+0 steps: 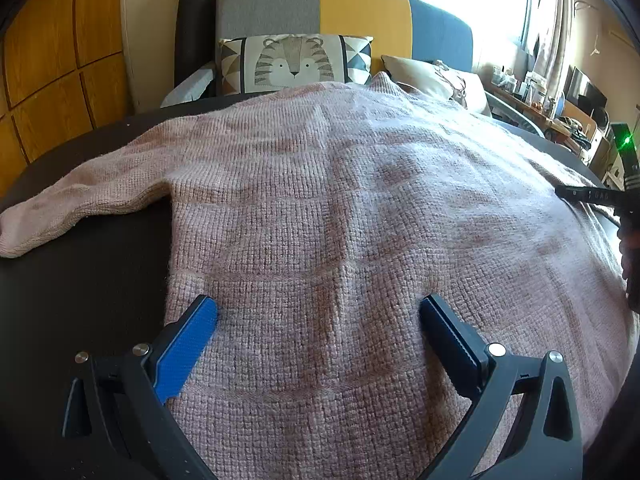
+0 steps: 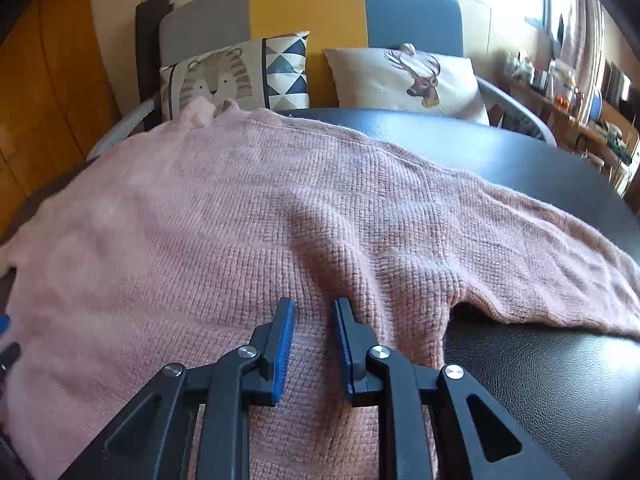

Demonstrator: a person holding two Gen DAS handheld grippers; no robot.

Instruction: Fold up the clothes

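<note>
2 grippers over 1 pink sweater (image 1: 340, 208) spread flat on dark table (image 2: 540, 380).
Left gripper (image 1: 318, 312) spread wide, grasping nothing; right gripper (image 2: 313, 312) narrowed to a small gap over the knit, pinching nothing.

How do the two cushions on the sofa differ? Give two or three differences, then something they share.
The tiger cushion has a striped face and a panel of blue triangles; the deer cushion is plain cream with one antlered head. The tiger cushion sits left and is partly hidden by the sweater; the deer cushion sits right. Both lean against the sofa back.
</note>
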